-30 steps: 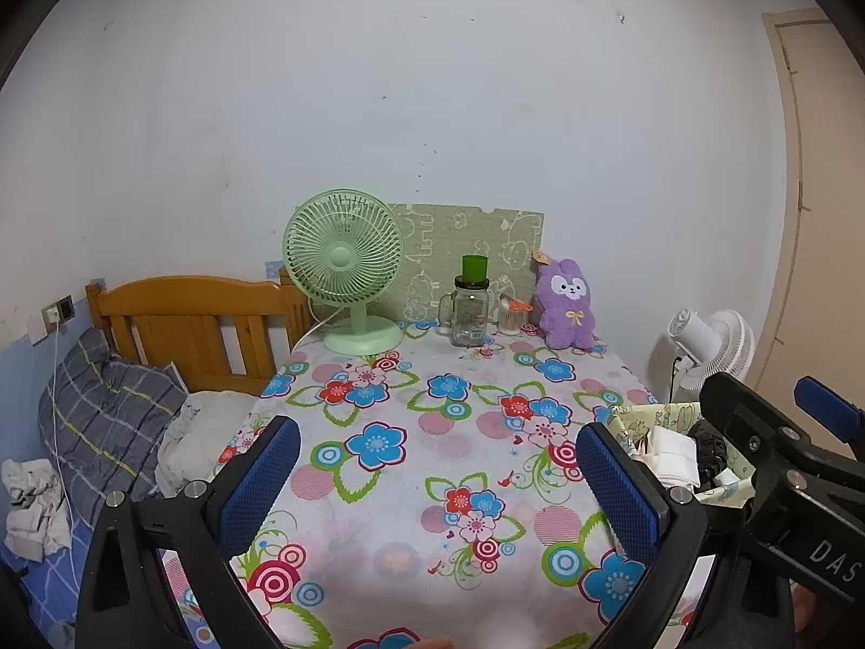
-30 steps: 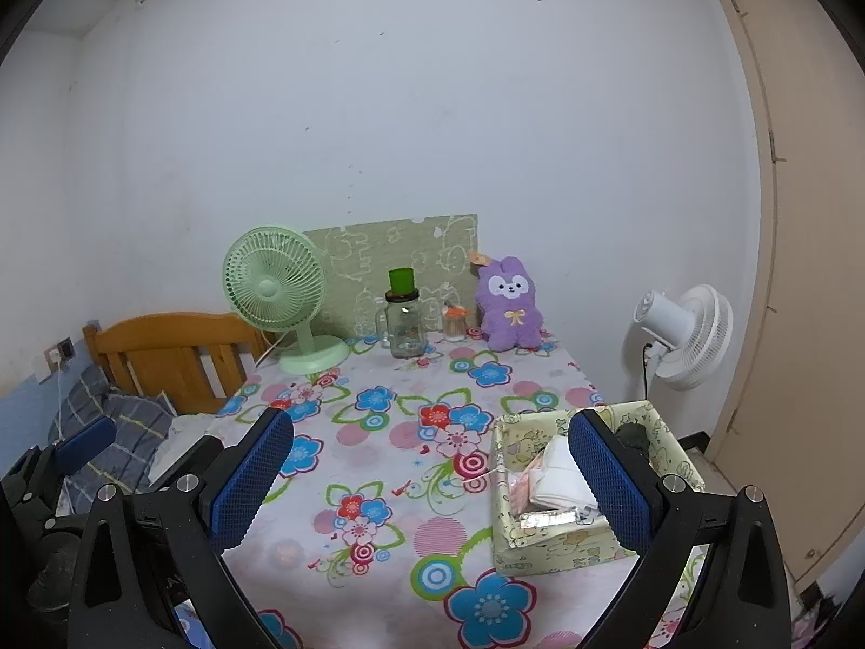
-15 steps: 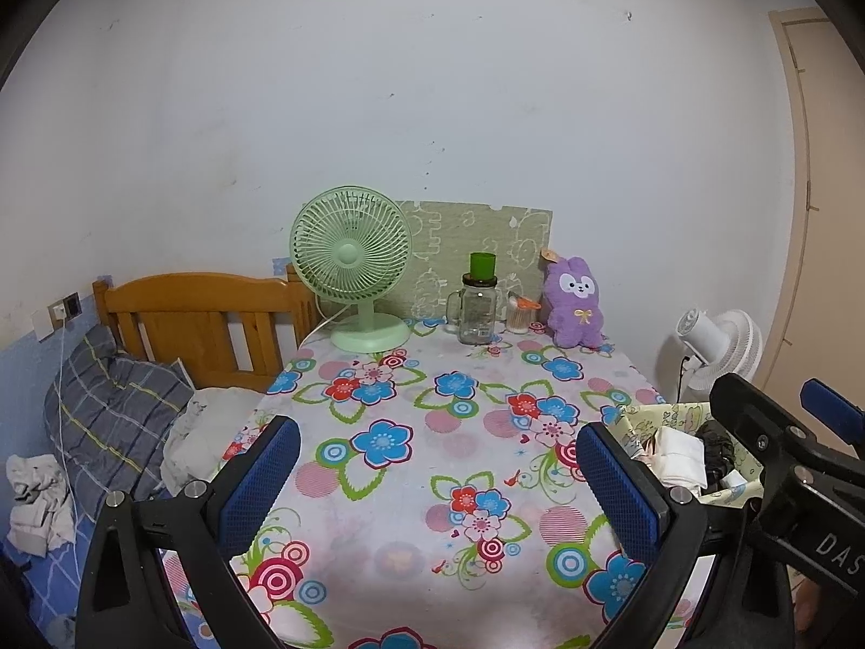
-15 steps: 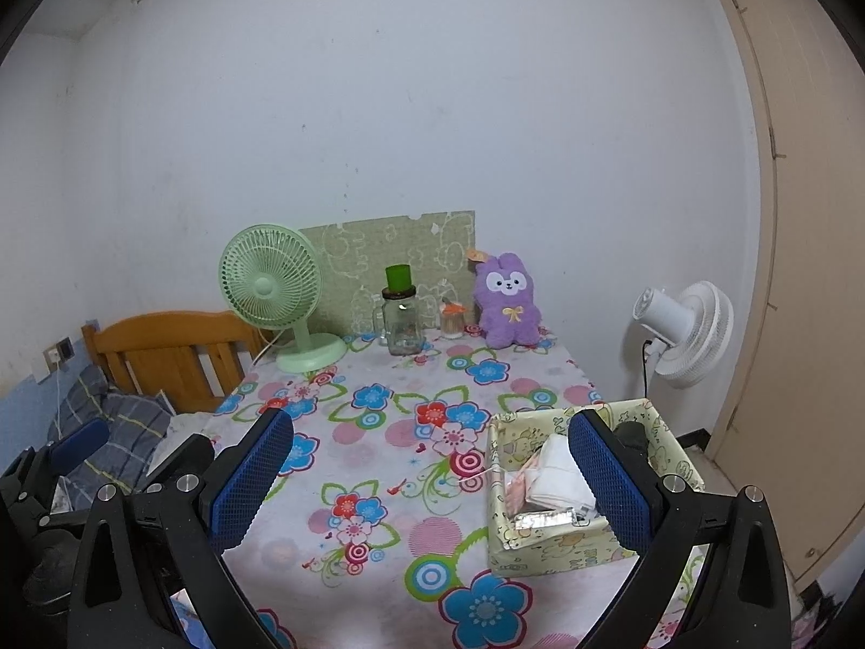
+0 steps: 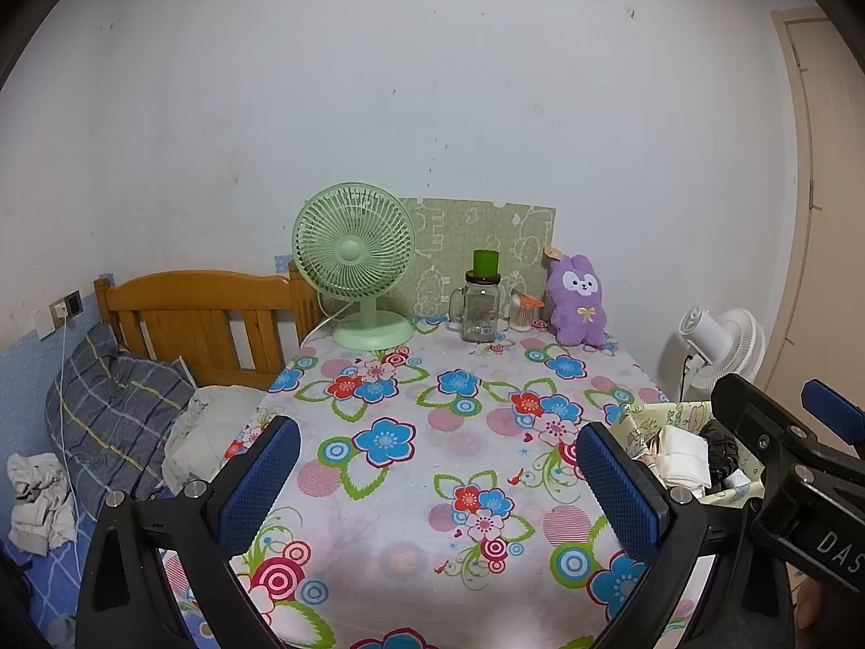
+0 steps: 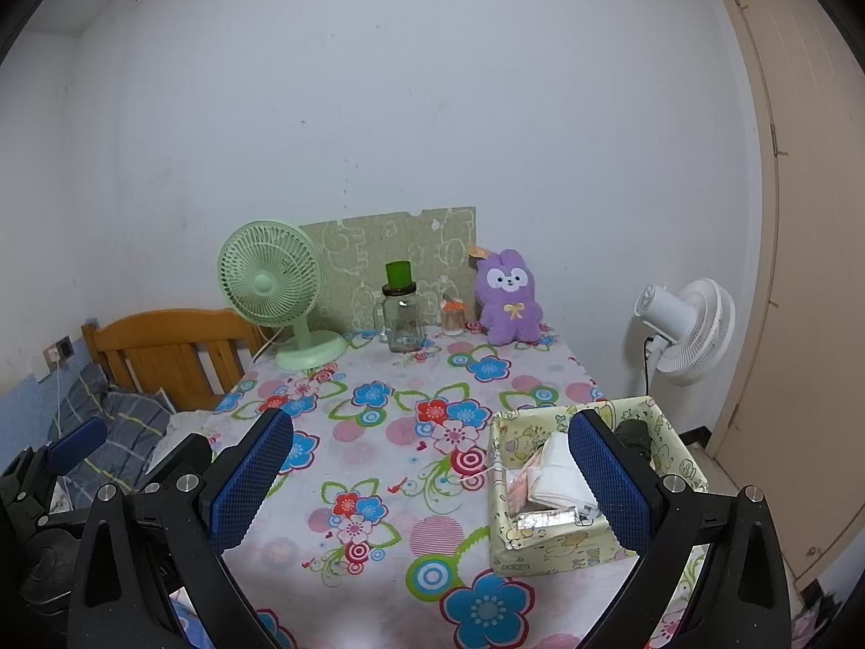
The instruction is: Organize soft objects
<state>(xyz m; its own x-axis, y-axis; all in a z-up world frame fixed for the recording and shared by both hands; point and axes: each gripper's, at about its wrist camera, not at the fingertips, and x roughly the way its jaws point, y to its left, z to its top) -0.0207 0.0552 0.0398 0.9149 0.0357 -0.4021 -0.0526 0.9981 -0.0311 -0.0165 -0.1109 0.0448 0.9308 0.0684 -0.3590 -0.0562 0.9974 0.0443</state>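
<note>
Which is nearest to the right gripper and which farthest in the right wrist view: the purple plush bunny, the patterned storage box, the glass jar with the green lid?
From the right gripper, jaws open:
1. Patterned storage box, right beside its right finger at the table's near right.
2. Glass jar with the green lid, at the back, centre.
3. Purple plush bunny, back right by the wall; only slightly farther than the jar.

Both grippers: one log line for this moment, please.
left gripper: open, empty | right gripper: open, empty | fabric box: holds folded cloths
</note>
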